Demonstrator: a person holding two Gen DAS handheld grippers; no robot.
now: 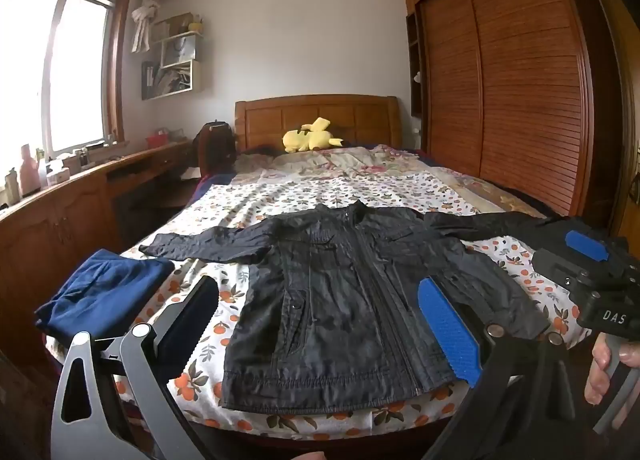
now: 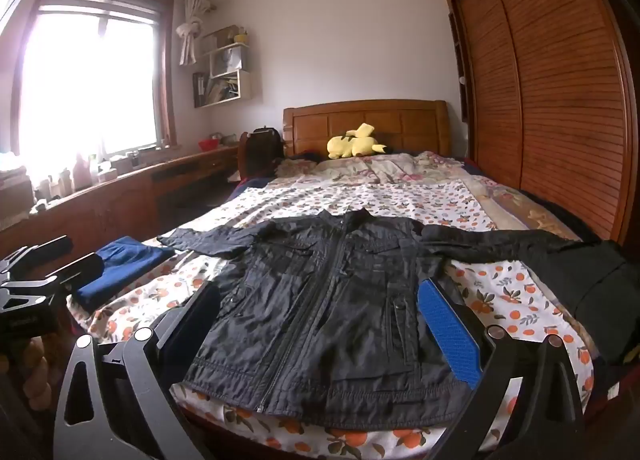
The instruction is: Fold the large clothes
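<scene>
A black zip-front jacket (image 1: 344, 300) lies face up and spread flat across the near end of a bed (image 1: 320, 195) covered in an orange-fruit print. Its collar points toward the far headboard, both sleeves stretch out to left and right, and its hem sits at the near edge.

The left gripper (image 1: 320, 324) hovers above the jacket's lower half with its jaws spread wide and nothing between them. The right gripper (image 2: 320, 324) hangs over the same area, equally wide open and empty.

A folded blue garment (image 1: 104, 288) rests on the bed's near left corner, beside the left sleeve. A yellow plush toy (image 1: 310, 137) lies far off by the headboard.

No fold looks started. A good first step would likely be pinching one sleeve at cuff and shoulder, then drawing it across the chest while keeping the body flat and unwrinkled.
</scene>
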